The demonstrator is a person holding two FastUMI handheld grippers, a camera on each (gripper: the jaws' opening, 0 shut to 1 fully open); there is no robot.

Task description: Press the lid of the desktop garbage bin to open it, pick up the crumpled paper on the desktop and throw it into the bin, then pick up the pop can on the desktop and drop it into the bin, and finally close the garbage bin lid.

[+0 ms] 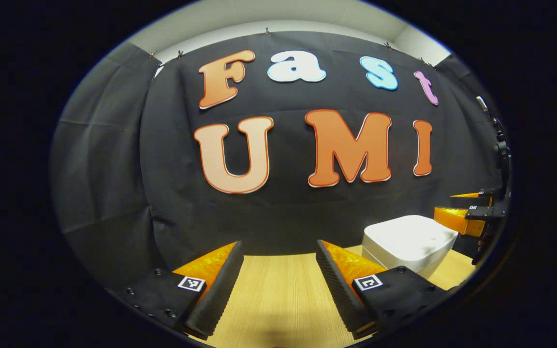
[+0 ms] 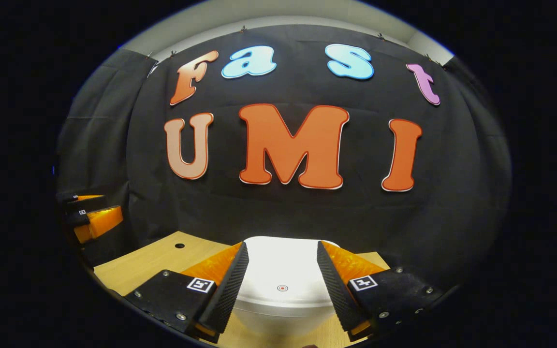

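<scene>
Lid [image 2: 281, 270] of the white desktop garbage bin [image 1: 406, 244] lies shut, with your right gripper [image 2: 282, 285] hovering just above it, fingers spread and empty either side of its small red dot [image 2: 282, 288]. Your left gripper [image 1: 278, 285], also spread and empty, hangs over the wooden desktop [image 1: 278, 295] left of the bin. This fits either pressing the lid open or having closed it, so I name no move.

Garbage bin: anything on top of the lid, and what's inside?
On the garbage bin the closed lid carries a small red ring mark, nothing else. The closed lid hides the inside.
</scene>
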